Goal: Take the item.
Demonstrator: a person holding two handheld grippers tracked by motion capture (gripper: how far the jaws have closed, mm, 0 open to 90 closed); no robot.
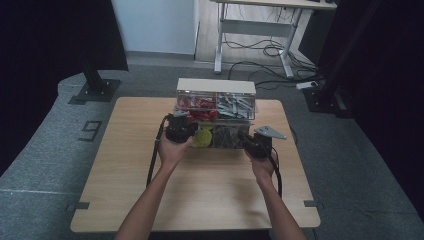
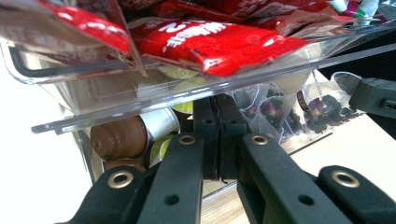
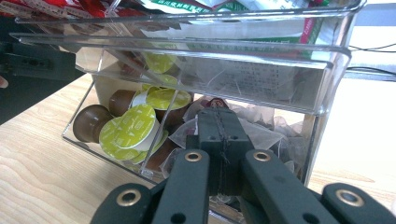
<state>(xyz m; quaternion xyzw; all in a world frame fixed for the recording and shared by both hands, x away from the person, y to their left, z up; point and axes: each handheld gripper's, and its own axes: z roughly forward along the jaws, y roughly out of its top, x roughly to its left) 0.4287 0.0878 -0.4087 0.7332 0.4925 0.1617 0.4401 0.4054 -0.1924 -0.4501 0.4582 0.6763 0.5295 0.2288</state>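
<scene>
Presently both the left tongs and right tongs are seen closed and empty at the clear organizer mid-tabletop; if pushed off-centre, its lower bin could probably jam or tip.

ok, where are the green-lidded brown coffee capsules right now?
In the right gripper view, the green-lidded brown coffee capsules sit in the bottom-left compartment of the clear plastic organiser, left of the tea bag sachets.

Grey carpet floor; white desk behind; black curtains
</scene>
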